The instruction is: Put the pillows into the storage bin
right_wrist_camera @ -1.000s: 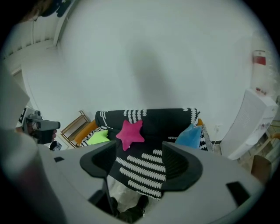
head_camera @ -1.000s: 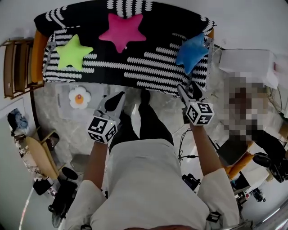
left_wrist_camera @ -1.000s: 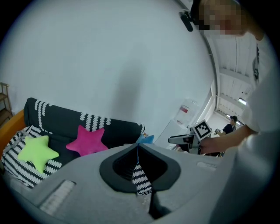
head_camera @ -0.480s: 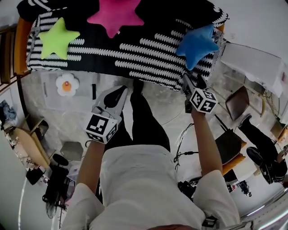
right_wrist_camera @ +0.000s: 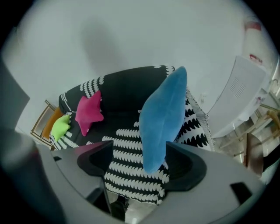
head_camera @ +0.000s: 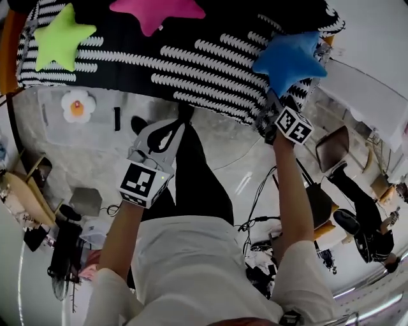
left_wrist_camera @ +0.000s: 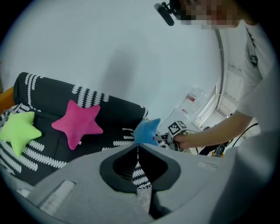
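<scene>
Three star pillows lie on the black-and-white sofa (head_camera: 210, 63): green (head_camera: 60, 39), pink (head_camera: 156, 9) and blue (head_camera: 290, 58). The blue pillow (right_wrist_camera: 162, 113) stands on edge at the sofa's right end. Its lower point hangs between the jaws of my right gripper (right_wrist_camera: 139, 142), which have just been opening and do not press on it. In the head view the right gripper (head_camera: 273, 102) sits just below that pillow. My left gripper (left_wrist_camera: 138, 148) is shut on nothing and hangs in front of the sofa (head_camera: 178, 124). A clear storage bin (head_camera: 51, 124) on the floor holds a white flower pillow (head_camera: 78, 105).
A brown chair (head_camera: 331, 149) and another person's legs (head_camera: 360, 210) are at the right. A white unit (head_camera: 370, 83) stands beside the sofa's right end. Cables (head_camera: 255, 210) run over the floor, and camera gear (head_camera: 64, 255) sits at the lower left.
Both grippers have sunk and come nearer the sofa. The right gripper has closed in on the blue pillow's lower point. The whole head view has tipped towards the sofa.
</scene>
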